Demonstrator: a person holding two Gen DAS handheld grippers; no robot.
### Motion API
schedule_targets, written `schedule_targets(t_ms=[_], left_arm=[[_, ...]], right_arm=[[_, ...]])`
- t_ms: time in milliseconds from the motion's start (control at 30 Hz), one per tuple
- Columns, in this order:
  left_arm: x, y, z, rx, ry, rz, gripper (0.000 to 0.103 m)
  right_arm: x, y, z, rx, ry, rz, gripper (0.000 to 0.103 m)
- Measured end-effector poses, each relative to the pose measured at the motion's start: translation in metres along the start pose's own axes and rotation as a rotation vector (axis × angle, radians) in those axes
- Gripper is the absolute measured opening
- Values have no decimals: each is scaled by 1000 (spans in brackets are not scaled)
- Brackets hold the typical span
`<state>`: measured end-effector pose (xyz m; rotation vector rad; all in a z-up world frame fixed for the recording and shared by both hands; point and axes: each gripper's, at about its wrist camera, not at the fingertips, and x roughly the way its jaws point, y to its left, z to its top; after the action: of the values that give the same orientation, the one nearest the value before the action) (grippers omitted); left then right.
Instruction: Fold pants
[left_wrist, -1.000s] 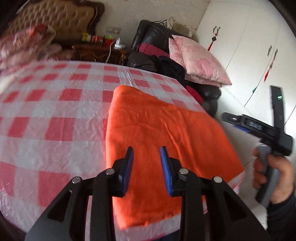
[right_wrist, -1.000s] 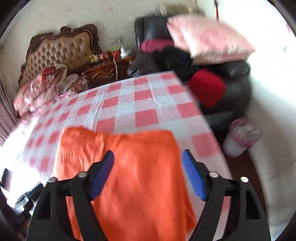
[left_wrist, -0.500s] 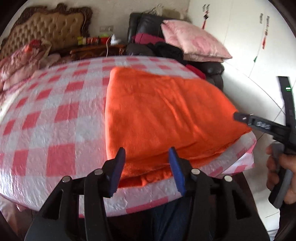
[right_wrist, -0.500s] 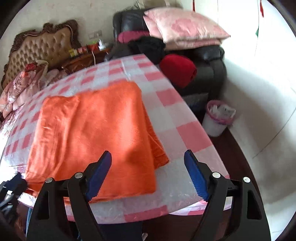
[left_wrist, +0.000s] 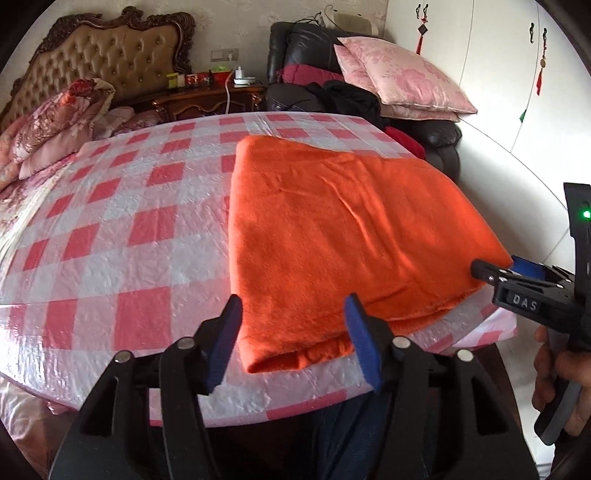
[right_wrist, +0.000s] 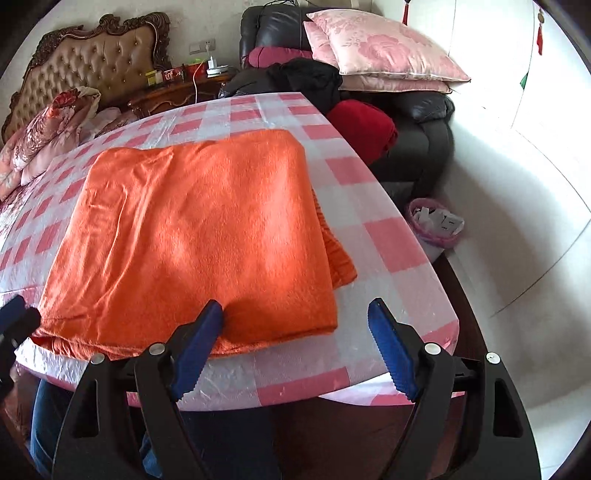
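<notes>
Checkered table (left_wrist: 122, 229) bears folded orange pants (right_wrist: 192, 236) just beyond spread fingers (right_wrist: 195, 347).

You've pulled both tools back toward yourself. A second ago your left gripper (left_wrist: 293, 339) hung over the orange pants (left_wrist: 343, 236) with its jaws nearly together; now it sits off the near edge of the counter (left_wrist: 122, 236) and the jaws have spread wide. Your right gripper (right_wrist: 295, 349) has also backed off the cloth, from above its middle to the near right corner.
</notes>
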<state>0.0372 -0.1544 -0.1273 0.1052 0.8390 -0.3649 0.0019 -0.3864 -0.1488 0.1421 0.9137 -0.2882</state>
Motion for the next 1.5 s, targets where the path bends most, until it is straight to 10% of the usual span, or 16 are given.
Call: schedule_targets(t_ms=[400, 967, 1500], left_arm=[[-39, -14, 15, -10, -38, -2, 101], [-112, -23, 19, -99, -86, -80, 101], [-115, -32, 14, -47, -99, -26, 101]], right_arm=[[-44, 0, -2, 4, -31, -11, 78], [-141, 8, -11, -20, -124, -44, 80], [-146, 11, -13, -26, -130, -40, 82]])
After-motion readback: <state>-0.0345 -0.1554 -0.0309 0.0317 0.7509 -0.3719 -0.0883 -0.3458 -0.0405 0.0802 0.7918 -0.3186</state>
